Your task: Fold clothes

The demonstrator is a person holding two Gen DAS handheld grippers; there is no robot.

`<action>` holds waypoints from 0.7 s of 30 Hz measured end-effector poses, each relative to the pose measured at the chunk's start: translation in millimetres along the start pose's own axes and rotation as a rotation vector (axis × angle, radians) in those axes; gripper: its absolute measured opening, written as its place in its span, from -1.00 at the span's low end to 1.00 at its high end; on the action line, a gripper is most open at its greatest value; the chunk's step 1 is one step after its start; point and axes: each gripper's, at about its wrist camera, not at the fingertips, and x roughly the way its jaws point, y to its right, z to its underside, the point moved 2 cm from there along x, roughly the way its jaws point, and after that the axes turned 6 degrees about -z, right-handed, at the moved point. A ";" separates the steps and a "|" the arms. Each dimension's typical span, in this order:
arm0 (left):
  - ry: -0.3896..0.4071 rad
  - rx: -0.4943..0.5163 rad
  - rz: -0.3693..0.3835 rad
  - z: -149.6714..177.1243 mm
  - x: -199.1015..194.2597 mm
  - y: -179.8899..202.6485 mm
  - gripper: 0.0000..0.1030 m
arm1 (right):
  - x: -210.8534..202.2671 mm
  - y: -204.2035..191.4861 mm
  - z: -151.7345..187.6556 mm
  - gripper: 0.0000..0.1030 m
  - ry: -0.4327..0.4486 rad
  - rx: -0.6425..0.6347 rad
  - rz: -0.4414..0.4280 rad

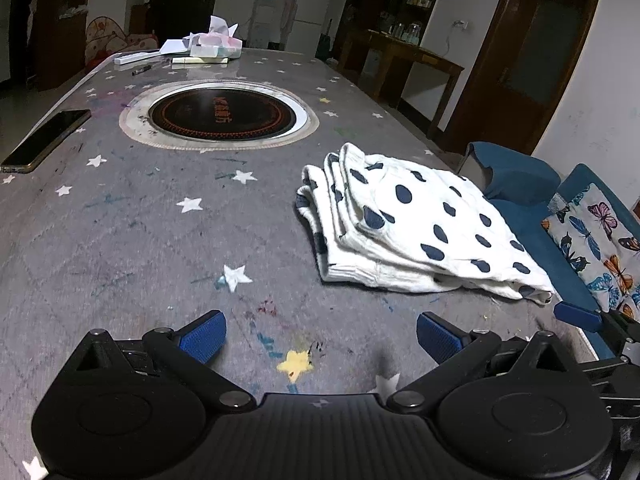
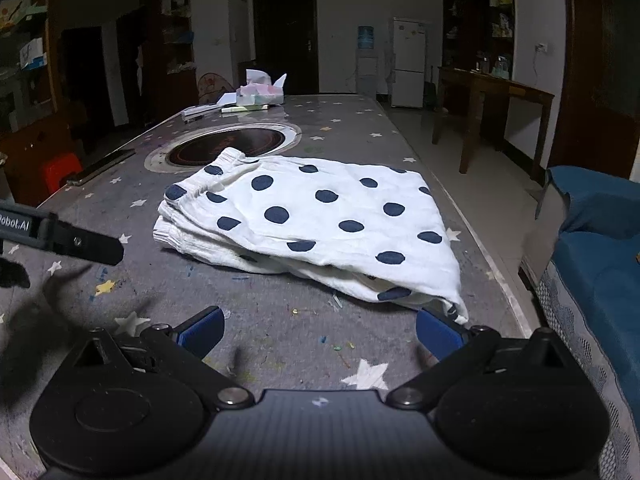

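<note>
- The polka-dot garment point(image 2: 320, 220) lies folded in stacked layers on the star-print table point(image 1: 120, 240), near its right edge; it already looks as the task wants
- Left gripper point(image 1: 321, 338) and right gripper point(image 2: 320, 334) hover just short of it, fingers spread wide, grasping nothing
- Any further fold, I judge, should pinch all layers together; the stack may slide apart

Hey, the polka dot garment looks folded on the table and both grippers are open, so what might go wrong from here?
1. The folded polka dot garment lies close to the table edge on the sofa side; a push or loose regrasp could slide it off.
2. Its layers sit stacked and uneven at the waistband end, so pinching only the top layer may undo the fold.
3. The right gripper has one finger right by the garment's near corner and could snag it.
</note>
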 end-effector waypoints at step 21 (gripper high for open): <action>-0.025 0.034 -0.030 18.4 -6.5 11.3 1.00 | -0.3 -5.3 12.9 1.00 0.000 0.061 0.021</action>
